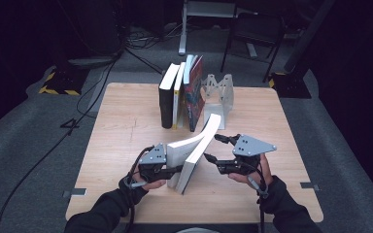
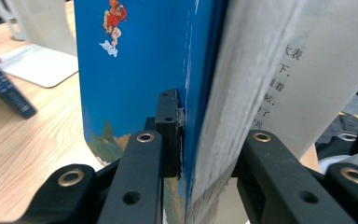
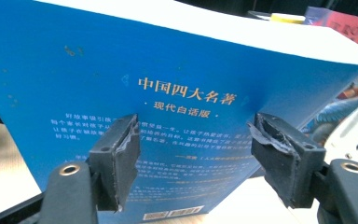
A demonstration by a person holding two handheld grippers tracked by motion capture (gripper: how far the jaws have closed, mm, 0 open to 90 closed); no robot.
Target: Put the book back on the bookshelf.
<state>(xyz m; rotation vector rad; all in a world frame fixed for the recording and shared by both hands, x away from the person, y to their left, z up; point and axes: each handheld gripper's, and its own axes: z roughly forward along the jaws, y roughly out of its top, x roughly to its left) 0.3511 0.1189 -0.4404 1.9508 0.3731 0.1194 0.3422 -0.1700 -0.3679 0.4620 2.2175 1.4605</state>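
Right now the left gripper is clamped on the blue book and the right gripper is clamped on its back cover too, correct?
Only partly. The left gripper is clamped on the blue book, but the right gripper view shows the right gripper open, its jaws apart before the back cover.

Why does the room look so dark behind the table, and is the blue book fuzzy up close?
High view: light falls on the wooden table, while the floor and chairs behind sink into dark. Left gripper view: the blue book is so near that its page edges blur, though the printed characters stay readable. Right gripper view: the gold title is sharp, the small text soft.
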